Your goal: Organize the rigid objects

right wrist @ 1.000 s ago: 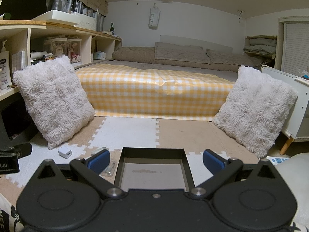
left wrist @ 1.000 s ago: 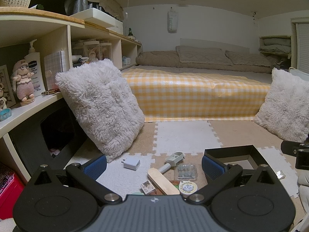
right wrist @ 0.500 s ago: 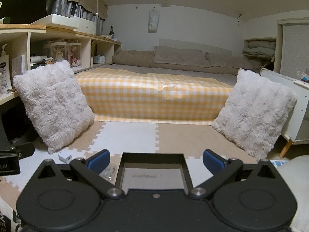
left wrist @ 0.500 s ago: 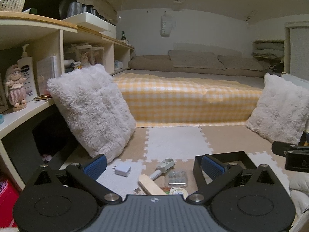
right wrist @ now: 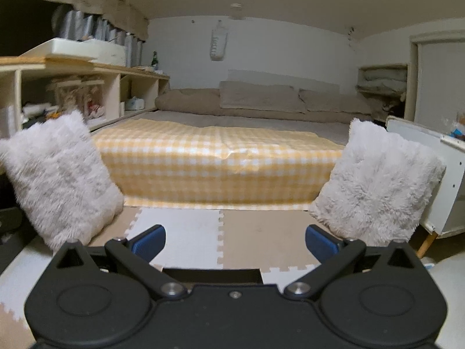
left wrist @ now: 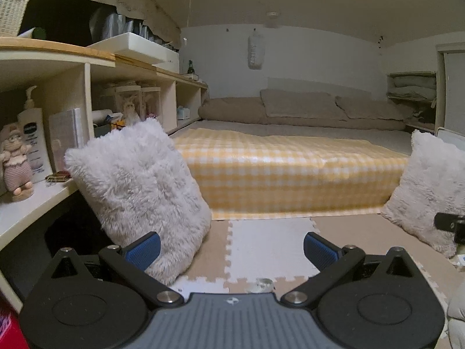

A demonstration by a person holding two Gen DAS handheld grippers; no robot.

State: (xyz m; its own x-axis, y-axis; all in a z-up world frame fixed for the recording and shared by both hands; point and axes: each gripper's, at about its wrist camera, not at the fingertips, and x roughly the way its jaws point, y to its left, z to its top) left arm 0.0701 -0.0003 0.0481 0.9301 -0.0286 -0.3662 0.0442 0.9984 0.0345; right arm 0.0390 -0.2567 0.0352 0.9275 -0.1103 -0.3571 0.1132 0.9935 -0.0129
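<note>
Jaws of the left gripper (left wrist: 232, 248) and right gripper (right wrist: 234, 240) are spread wide, both empty. The black box (right wrist: 210, 276) shows only its far rim just below the right gripper, on the foam mat (right wrist: 261, 232).

Dim, warm indoor light is seen; glare is caught on the glossy yellow checked bed cover (left wrist: 287, 171). Edges are bowed and vignetted. The right view is motion-blurred.
</note>
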